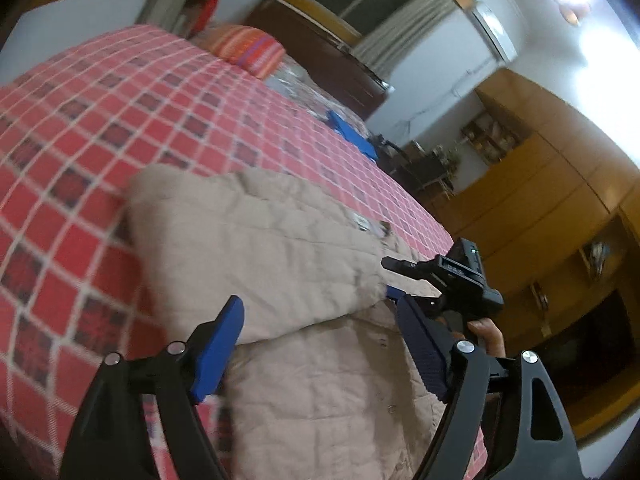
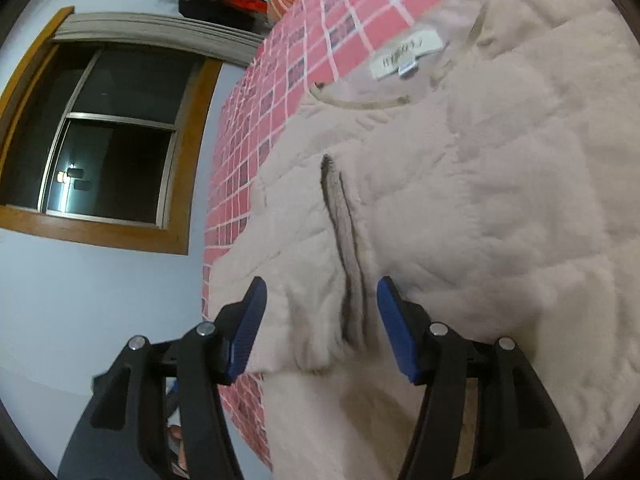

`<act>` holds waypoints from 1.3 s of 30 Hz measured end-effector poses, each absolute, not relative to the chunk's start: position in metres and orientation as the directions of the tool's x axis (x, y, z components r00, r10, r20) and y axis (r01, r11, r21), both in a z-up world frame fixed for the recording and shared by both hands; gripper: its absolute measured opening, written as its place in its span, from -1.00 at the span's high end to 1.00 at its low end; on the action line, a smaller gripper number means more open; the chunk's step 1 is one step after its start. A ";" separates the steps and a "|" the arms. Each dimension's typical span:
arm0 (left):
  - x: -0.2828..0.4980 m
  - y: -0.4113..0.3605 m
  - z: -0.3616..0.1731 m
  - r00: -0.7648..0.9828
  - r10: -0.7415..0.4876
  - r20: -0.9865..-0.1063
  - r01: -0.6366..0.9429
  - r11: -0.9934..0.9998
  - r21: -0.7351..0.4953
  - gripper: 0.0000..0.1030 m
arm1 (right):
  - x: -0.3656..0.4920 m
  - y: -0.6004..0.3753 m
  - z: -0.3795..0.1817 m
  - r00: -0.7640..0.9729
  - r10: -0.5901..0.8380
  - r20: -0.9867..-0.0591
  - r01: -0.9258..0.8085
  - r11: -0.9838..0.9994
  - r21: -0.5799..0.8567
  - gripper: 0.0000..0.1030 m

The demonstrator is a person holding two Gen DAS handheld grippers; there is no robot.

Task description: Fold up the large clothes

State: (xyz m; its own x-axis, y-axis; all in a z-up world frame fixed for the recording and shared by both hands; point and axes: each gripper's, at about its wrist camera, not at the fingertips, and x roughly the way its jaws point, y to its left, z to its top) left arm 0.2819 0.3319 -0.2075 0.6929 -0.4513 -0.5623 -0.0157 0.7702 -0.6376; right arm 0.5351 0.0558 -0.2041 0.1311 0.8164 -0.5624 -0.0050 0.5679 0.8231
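Jacket [image 1: 256, 248] lies on the bed [image 1: 80, 120], one part folded over; further folds remain. Left gripper [image 1: 316, 344] and right gripper [image 2: 320, 320] gape wide, empty, over it.

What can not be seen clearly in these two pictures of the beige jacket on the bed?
- Jacket lower part: left wrist view, cut off by the bottom edge and hidden behind the left gripper.
- Label text: right wrist view, too small and blurred.
- Right gripper: whether its fingers touch the fabric is unclear.
- Blue item on the bedspread: blurred, unidentifiable.
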 end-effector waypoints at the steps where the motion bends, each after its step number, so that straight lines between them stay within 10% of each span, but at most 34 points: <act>1: 0.281 0.337 -0.210 0.697 -0.449 -0.559 -0.025 0.764 -0.645 -0.53 | 0.537 0.059 -0.205 0.123 0.823 -0.555 -0.006 0.560 0.829 -0.12; 9: 0.276 0.374 -0.231 0.726 -0.424 -0.542 -0.097 0.717 -0.691 -0.53 | 0.543 0.072 -0.183 0.148 0.779 -0.609 -0.077 0.623 0.779 0.83; 25: 0.305 0.353 -0.232 0.699 -0.481 -0.529 -0.057 0.700 -0.711 -0.54 | 0.527 -0.048 -0.030 0.572 0.494 -0.655 -0.147 0.847 0.510 0.87; 39: 0.369 0.300 -0.243 0.596 -0.493 -0.634 0.001 0.790 -0.614 -0.54 | 0.506 -0.131 -0.142 0.533 0.461 -0.710 0.002 0.838 0.546 0.87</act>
